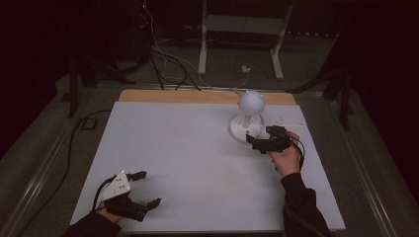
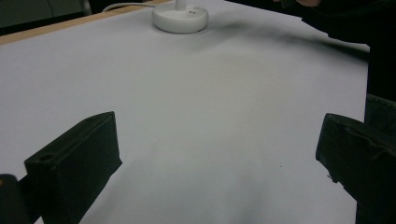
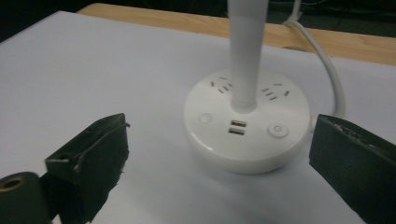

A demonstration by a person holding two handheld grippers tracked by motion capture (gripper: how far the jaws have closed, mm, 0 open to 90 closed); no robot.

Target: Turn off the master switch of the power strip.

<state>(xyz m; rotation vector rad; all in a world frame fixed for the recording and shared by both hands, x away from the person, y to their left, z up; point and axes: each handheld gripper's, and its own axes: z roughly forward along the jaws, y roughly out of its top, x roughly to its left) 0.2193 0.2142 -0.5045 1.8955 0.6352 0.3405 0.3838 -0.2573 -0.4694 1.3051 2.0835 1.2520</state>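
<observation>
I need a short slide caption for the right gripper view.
Open right gripper facing the round white lamp base, with sockets, USB ports and two buttons.

The right gripper (image 3: 219, 163) has its black fingers (image 3: 91, 163) spread wide apart, just short of the white lamp base (image 3: 247, 126) standing on the pale surface (image 3: 93, 70), touching nothing.

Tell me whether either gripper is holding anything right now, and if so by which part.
Nothing is held. The right gripper is open just short of the lamp base, and the left gripper is open over bare table.
</observation>
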